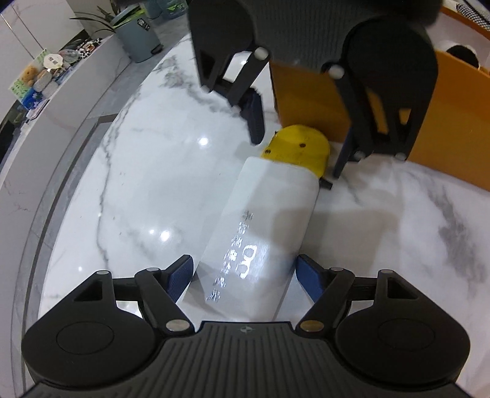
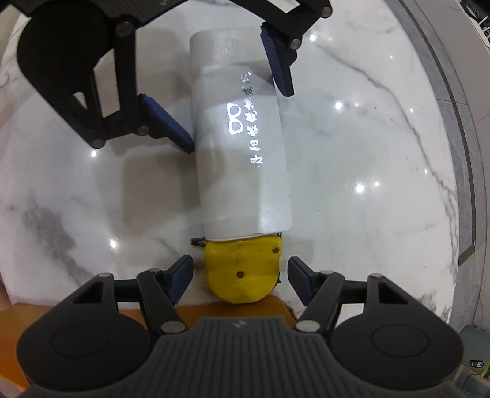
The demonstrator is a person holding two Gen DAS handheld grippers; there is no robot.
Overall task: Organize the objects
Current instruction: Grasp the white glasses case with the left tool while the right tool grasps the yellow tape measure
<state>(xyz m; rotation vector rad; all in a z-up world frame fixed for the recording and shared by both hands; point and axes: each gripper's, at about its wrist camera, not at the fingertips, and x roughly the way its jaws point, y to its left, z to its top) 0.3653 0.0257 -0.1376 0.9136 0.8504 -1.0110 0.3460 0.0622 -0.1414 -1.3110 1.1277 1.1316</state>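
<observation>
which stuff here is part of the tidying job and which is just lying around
Part of the job:
- white bottle with yellow cap, lying on its side
- orange box past the cap
- left gripper, open around the bottle's base
- right gripper, open around the cap

Just lying about:
- grey bin
- plant
- clutter on the side ledge

We see a glossy white marble floor (image 1: pixel 128 196) with ceiling-light glints, a grey bin (image 1: pixel 139 38), perhaps a plant (image 1: pixel 101 18).

Two grippers, left (image 1: pixel 245 275) and right (image 2: pixel 239 275), one white sleeve (image 1: pixel 260 232), one yellow tool (image 1: pixel 298 147), one orange box (image 1: pixel 453 122).
</observation>
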